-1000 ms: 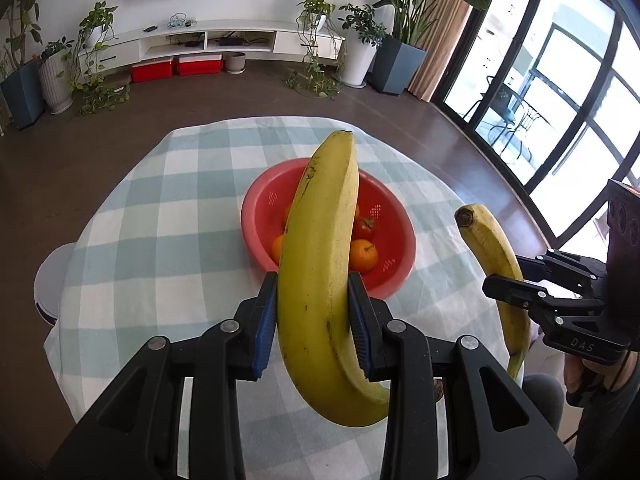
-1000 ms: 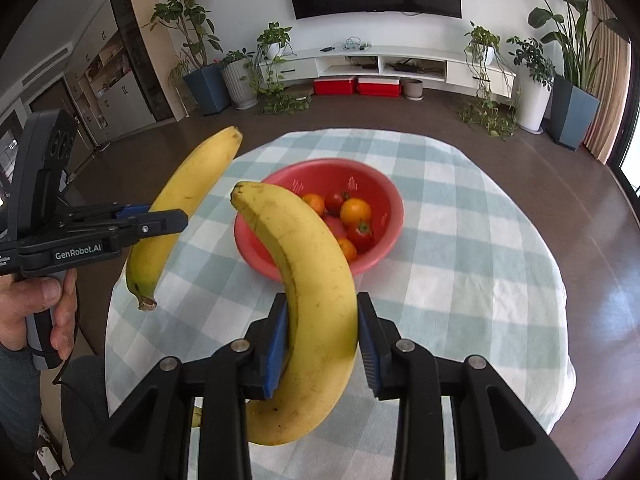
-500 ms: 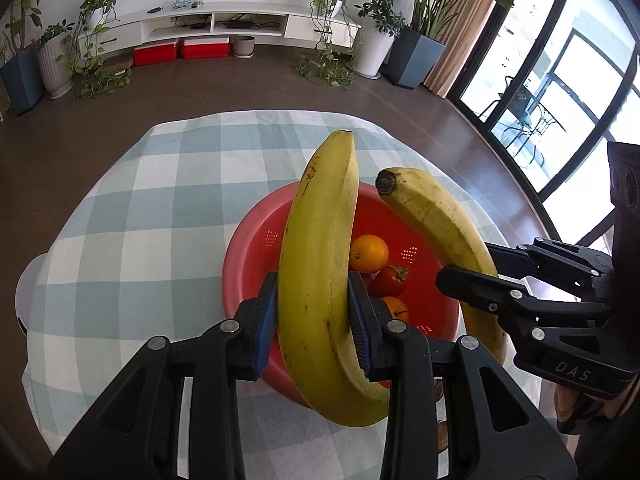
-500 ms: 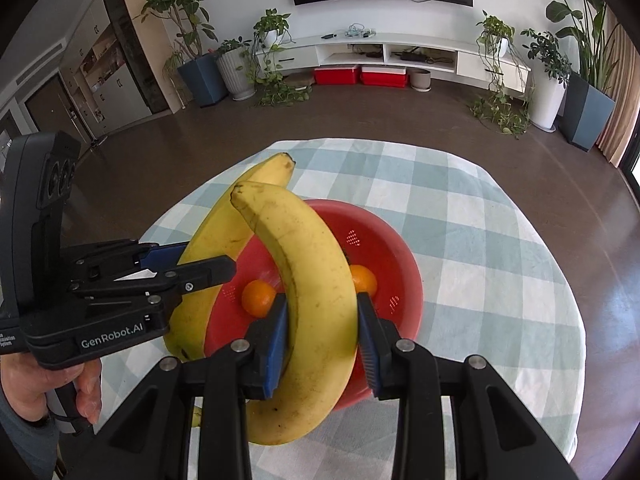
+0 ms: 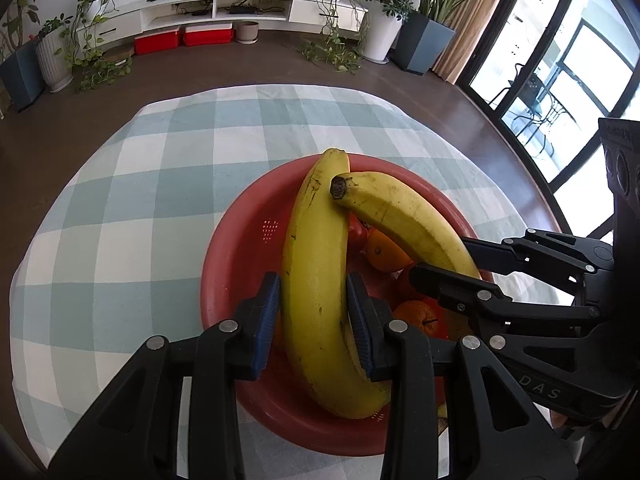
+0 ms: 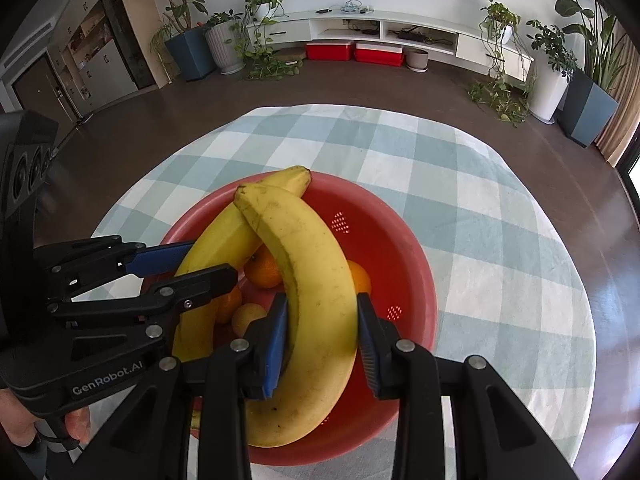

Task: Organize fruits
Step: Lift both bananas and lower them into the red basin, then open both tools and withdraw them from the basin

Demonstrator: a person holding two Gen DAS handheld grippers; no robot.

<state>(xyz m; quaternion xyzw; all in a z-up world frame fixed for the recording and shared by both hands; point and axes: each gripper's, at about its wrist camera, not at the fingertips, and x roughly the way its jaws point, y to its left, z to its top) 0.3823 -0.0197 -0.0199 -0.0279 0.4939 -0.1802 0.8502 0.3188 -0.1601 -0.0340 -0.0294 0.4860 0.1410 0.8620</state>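
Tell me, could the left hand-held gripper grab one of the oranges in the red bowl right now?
Probably not: the left hand-held gripper is shut on a banana, which lies over the oranges in the red bowl. It would need to let that go first.
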